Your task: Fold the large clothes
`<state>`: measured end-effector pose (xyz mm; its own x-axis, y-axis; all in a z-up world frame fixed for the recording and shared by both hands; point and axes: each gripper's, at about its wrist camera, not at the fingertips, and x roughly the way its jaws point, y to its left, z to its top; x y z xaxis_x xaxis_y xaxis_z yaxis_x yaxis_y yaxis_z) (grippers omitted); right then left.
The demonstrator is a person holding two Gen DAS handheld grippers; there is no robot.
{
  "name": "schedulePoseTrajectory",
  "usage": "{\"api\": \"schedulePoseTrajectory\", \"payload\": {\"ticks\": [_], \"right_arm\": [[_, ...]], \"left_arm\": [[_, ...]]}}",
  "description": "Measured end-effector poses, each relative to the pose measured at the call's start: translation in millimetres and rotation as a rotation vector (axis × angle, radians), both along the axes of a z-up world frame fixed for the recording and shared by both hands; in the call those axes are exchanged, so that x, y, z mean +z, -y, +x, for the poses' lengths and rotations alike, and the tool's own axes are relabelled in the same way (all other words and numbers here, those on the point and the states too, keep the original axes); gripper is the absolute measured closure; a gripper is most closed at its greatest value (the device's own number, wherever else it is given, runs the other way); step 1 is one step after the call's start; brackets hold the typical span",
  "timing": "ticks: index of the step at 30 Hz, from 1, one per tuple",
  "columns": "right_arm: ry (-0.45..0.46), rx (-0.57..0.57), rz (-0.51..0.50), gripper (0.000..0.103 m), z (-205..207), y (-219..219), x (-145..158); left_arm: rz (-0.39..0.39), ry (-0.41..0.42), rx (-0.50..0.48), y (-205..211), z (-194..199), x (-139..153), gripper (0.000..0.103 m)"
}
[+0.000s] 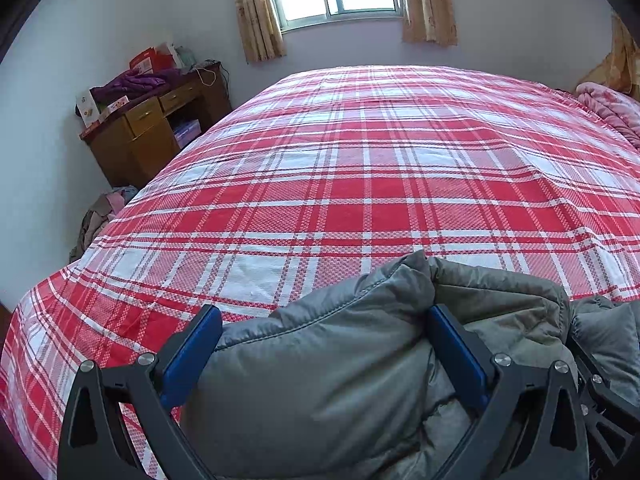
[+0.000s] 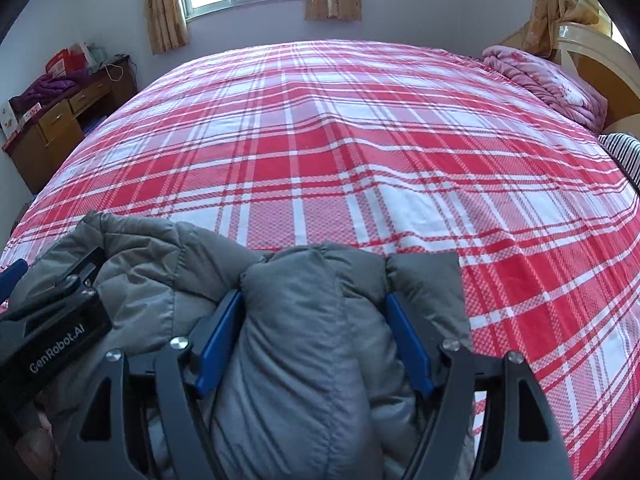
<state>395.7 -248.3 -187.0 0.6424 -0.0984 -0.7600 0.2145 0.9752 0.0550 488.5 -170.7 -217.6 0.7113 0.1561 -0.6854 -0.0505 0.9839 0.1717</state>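
Jacket [image 1: 320, 380] (grey, puffy) on plaid bed [image 1: 360, 184] — left gripper [image 1: 324, 320], right gripper [image 2: 314, 304] both clamped on it

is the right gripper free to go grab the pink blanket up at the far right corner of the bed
Probably not yet. The right gripper is clamped on a bunched fold of the grey padded jacket. The pink blanket lies far across the plaid bedspread, with nothing between.

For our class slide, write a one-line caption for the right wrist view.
Right gripper clamps a thick fold of grey padded jacket over a red plaid bedspread.
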Motion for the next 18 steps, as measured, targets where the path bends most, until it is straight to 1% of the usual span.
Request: {"api": "schedulePoseTrajectory", "payload": {"ticks": [2, 4, 5, 7, 8, 9, 10, 11, 12, 13, 14, 16, 17, 18], "right_arm": [[-0.004, -0.001, -0.004, 0.028, 0.8, -0.4, -0.5], [-0.008, 0.001, -0.007, 0.027, 1.7, -0.5, -0.6], [-0.013, 0.004, -0.005, 0.027, 2.4, -0.3, -0.1], [-0.02, 0.03, 0.022, 0.023, 0.1, 4.0, 5.6], [-0.013, 0.048, 0.041, 0.022, -6.2, 7.8, 12.0], [0.016, 0.058, 0.064, 0.018, -17.4, 13.1, 21.9], [0.063, 0.065, 0.089, 0.011, -33.1, 20.2, 33.6], [0.1, 0.067, 0.101, 0.007, -47.4, 26.9, 41.6], [0.132, 0.044, 0.11, 0.003, -67.7, 37.4, 47.9], [0.141, 0.023, 0.119, 0.003, -79.0, 43.0, 48.1], [0.14, -0.004, 0.15, 0.003, -92.5, 51.0, 44.7], [0.102, -0.011, 0.246, 0.003, -113.6, 61.5, 29.5], [0.087, -0.005, 0.269, 0.003, -123.7, 62.5, 20.7], [0.076, 0.003, 0.268, 0.003, -132.9, 61.2, 12.4]], "left_arm": [[0.001, -0.022, -0.006, 0.8, 3.3, -0.5, 0.001], [-0.03, -0.062, -0.037, -5.2, 2.8, 7.6, 0.001], [-0.043, -0.065, -0.054, -8.2, -1.2, 13.2, 0.001], [-0.08, -0.012, -0.095, -27.5, -27.8, 40.7, 0.001], [-0.093, -0.007, -0.116, -33.6, -36.6, 46.5, 0.001], [-0.119, -0.021, -0.153, -47.6, -54.0, 53.0, 0.001], [-0.131, -0.026, -0.163, -55.5, -64.4, 54.2, 0.001], [-0.135, -0.027, -0.164, -65.2, -77.0, 53.5, 0.001], [-0.137, -0.026, -0.163, -77.3, -92.2, 49.9, 0.001], [-0.144, -0.032, -0.161, -84.5, -102.7, 44.4, 0.001], [-0.154, -0.046, -0.163, -90.6, -111.3, 37.3, 0.001], [-0.174, -0.068, -0.161, -98.0, -124.0, 22.2, 0.001], [-0.177, -0.066, -0.162, -99.3, -127.1, 18.0, 0.001], [-0.188, -0.071, -0.166, -99.6, -130.2, 11.3, 0.001]]}}
